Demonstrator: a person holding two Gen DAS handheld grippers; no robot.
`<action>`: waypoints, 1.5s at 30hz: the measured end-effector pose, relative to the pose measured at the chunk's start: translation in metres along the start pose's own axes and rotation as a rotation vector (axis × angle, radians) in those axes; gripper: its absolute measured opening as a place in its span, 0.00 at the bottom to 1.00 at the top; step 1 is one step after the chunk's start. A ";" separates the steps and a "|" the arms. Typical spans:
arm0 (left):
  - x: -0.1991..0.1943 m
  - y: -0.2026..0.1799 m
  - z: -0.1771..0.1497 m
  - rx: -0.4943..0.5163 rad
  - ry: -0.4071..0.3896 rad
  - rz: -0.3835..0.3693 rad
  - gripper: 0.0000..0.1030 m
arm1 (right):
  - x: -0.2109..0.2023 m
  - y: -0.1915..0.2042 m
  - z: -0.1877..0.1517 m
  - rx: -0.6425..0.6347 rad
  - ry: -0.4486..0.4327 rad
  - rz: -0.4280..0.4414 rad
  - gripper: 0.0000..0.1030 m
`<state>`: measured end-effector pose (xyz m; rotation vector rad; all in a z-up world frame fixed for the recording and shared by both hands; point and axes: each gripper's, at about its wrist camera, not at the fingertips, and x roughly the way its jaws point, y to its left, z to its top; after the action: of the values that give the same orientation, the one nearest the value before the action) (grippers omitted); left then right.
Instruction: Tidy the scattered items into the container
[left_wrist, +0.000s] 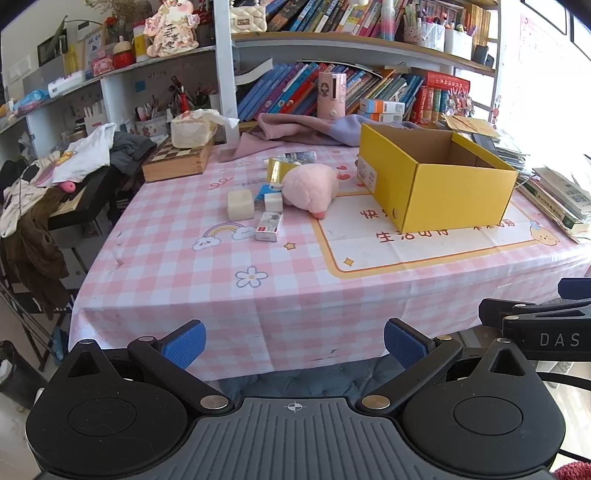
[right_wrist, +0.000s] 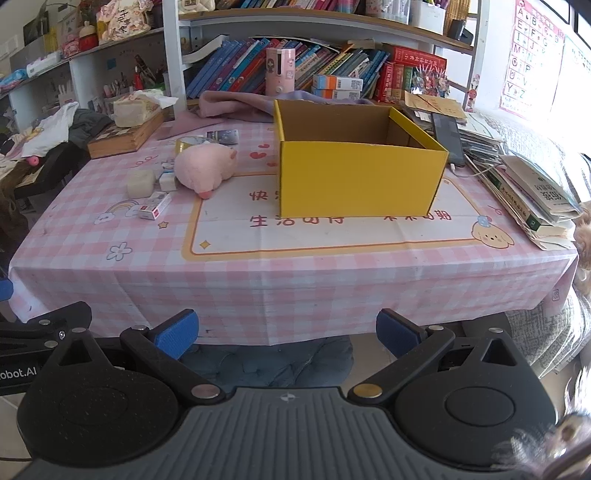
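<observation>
An open yellow cardboard box (left_wrist: 436, 184) (right_wrist: 358, 177) stands on the pink checked tablecloth, right of centre. Left of it lie a pink plush toy (left_wrist: 308, 186) (right_wrist: 203, 168), a cream cube (left_wrist: 241, 205) (right_wrist: 140, 183), a small white block (left_wrist: 273, 202) (right_wrist: 168, 181), a small white carton (left_wrist: 269, 226) (right_wrist: 155, 210), a gold tape roll (left_wrist: 277, 168) (right_wrist: 188, 143) and a dark card (left_wrist: 301, 157) (right_wrist: 222, 136). My left gripper (left_wrist: 294, 343) is open and empty, held before the table's front edge. My right gripper (right_wrist: 287, 332) is open and empty, also short of the table.
A wooden chess box (left_wrist: 177, 158) with a tissue pack on it sits at the back left. A pink-purple cloth (left_wrist: 303, 129) lies behind the box. Stacked books (right_wrist: 532, 192) line the table's right edge. Bookshelves rise behind. A chair with clothes (left_wrist: 44, 192) stands left.
</observation>
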<state>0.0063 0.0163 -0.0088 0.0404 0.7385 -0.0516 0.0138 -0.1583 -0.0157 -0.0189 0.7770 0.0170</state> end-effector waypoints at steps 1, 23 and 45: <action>0.000 0.003 0.000 -0.004 0.002 0.002 1.00 | 0.000 0.003 0.000 -0.004 0.001 0.002 1.00; -0.001 0.062 -0.004 -0.106 -0.010 0.070 1.00 | 0.009 0.065 0.026 -0.124 -0.044 0.097 1.00; 0.067 0.070 0.043 -0.136 0.002 0.069 0.98 | 0.089 0.070 0.091 -0.158 -0.040 0.149 0.88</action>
<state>0.0885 0.0818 -0.0207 -0.0643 0.7402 0.0644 0.1394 -0.0859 -0.0142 -0.1103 0.7341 0.2200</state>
